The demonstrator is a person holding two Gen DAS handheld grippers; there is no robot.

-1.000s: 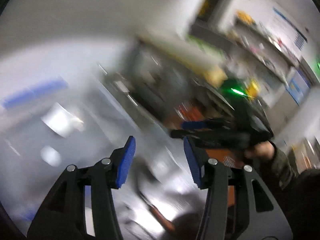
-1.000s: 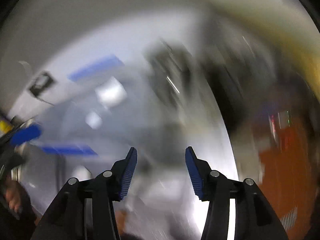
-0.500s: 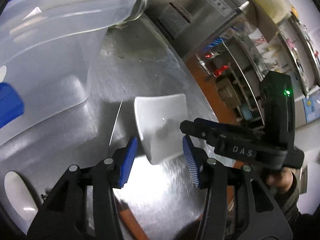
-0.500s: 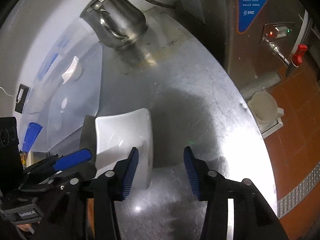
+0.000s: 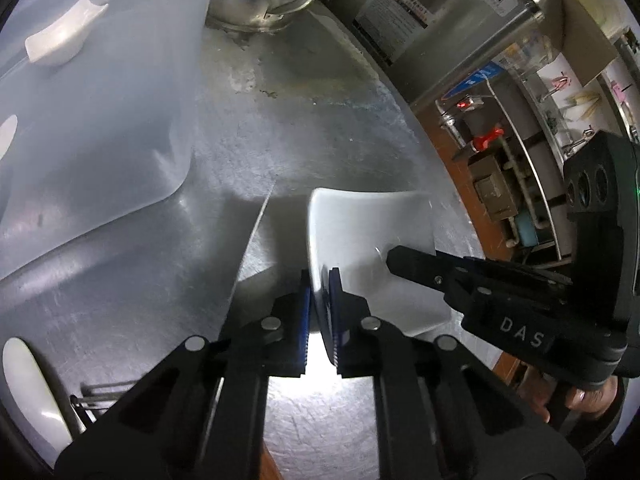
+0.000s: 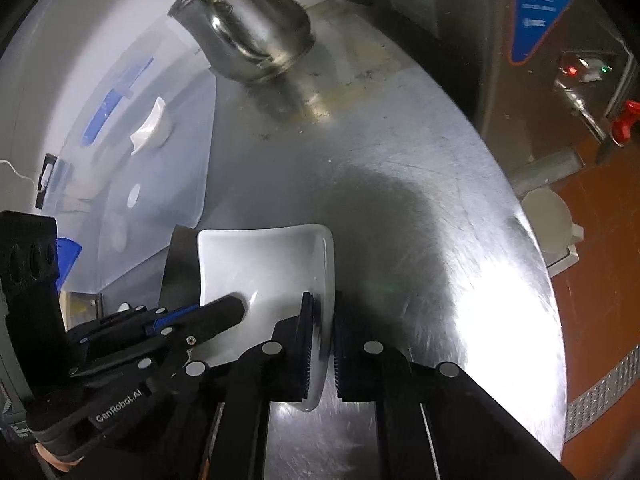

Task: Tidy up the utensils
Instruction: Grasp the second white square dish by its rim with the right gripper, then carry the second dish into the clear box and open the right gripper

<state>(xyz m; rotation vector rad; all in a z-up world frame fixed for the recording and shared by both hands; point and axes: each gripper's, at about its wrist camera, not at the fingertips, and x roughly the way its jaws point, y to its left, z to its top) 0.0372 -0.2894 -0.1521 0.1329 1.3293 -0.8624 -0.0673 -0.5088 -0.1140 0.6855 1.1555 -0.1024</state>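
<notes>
A white square dish (image 5: 372, 236) lies on the steel table (image 5: 320, 140); it also shows in the right wrist view (image 6: 260, 264). My left gripper (image 5: 320, 300) is shut on the dish's left rim. My right gripper (image 6: 322, 340) is shut on its right rim. Each gripper shows in the other's view, the right one (image 5: 500, 296) at the dish's right side, the left one (image 6: 168, 332) at its left side.
A clear plastic bin (image 5: 100, 128) stands at the left with a small white dish (image 5: 60, 40) inside. A steel kettle (image 6: 248, 36) stands at the back. A white spoon (image 5: 28, 392) lies at the near left. A steel urn with a red tap (image 6: 624, 120) stands right, beyond the table edge.
Both grippers were open around the dish's rims half a second ago; now both have shut on the dish. Before that the views swung fast and blurred.
</notes>
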